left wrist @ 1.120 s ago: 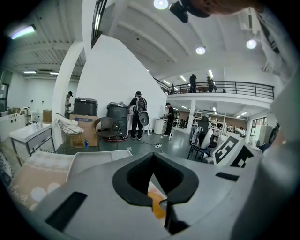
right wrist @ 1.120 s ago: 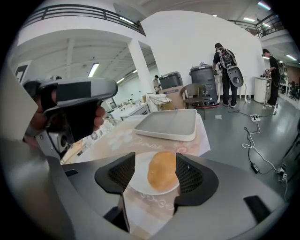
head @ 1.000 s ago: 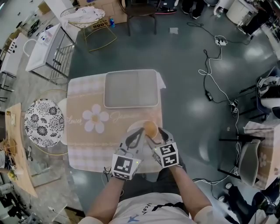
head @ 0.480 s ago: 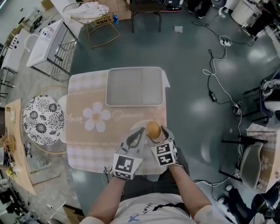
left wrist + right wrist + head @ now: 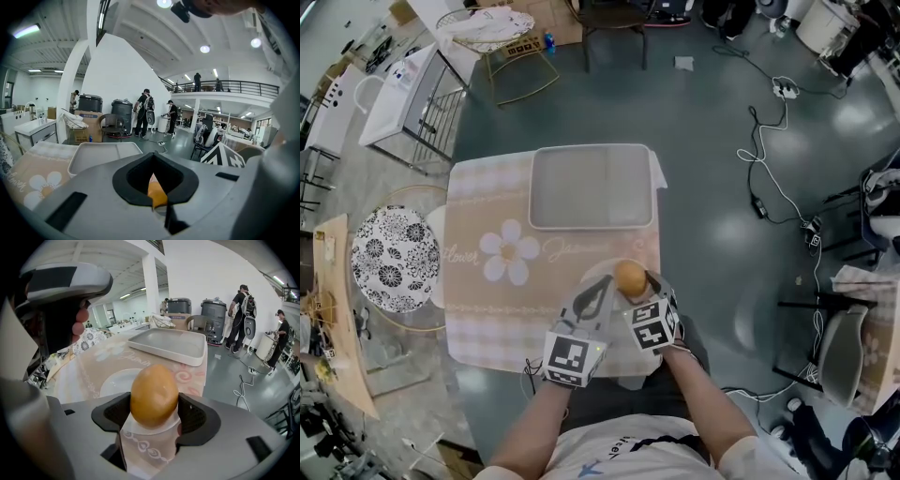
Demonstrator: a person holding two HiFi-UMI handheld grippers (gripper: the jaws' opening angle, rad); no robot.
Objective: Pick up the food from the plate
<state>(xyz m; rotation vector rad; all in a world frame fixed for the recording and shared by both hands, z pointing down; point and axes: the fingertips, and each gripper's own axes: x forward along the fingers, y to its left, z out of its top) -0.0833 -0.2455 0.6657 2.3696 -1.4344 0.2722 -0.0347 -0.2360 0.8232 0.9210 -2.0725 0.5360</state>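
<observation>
Your right gripper (image 5: pixel 154 414), jaws just opened wide and not yet squeezing, straddles the rounded golden food (image 5: pixel 154 390) on the plate (image 5: pixel 114 380); it is probably light, soft and smooth, so pinch gently across its widest flanks.

The food (image 5: pixel 154 394) is a smooth, golden-brown, egg-shaped piece with a slight sheen. It rests at the near right edge of the round white plate (image 5: pixel 115 380), which lies flat on the counter (image 5: pixel 478 319), toward its near right corner.

Right gripper (image 5: pixel 154 414) jaws just opened, food (image 5: pixel 154 392) between — left gripper (image 5: pixel 159 208) jaws together.
</observation>
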